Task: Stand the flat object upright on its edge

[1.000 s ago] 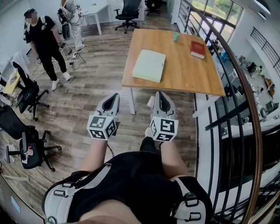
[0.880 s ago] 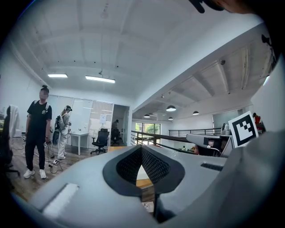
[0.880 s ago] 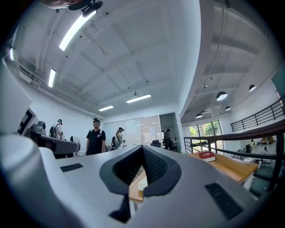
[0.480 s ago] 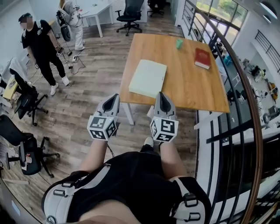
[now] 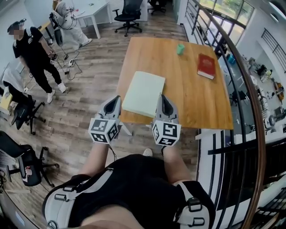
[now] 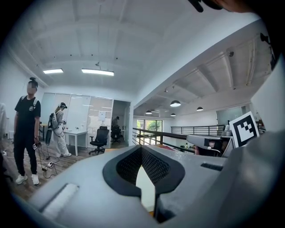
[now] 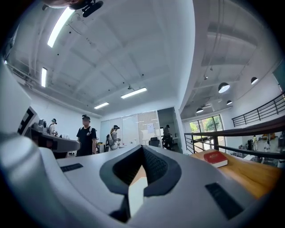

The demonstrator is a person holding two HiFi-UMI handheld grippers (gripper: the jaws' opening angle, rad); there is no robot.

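A pale green flat pad [image 5: 143, 93] lies flat on the wooden table [image 5: 192, 98], near its front left corner. A red book [image 5: 206, 66] also lies flat at the far right, with a small green cup [image 5: 180, 48] behind it. Both grippers are held side by side in front of the table's near edge, empty. My left gripper [image 5: 117, 98] is shut, its tip beside the pad's near left corner. My right gripper [image 5: 162, 97] is shut at the pad's near right corner. The red book [image 7: 216, 158] shows in the right gripper view, and the pale pad [image 6: 145, 189] shows past the shut left jaws.
A dark metal railing [image 5: 250, 112] runs along the table's right side. A person in black [image 5: 33, 53] and a person in white [image 5: 67, 20] stand far left. Office chairs [image 5: 22, 156] stand on the wooden floor at the left, and another chair [image 5: 129, 11] behind the table.
The table has come closer in the head view: the gripper tips, earlier short of it over the floor, now reach its near edge at the pale pad. Both jaws stayed shut.
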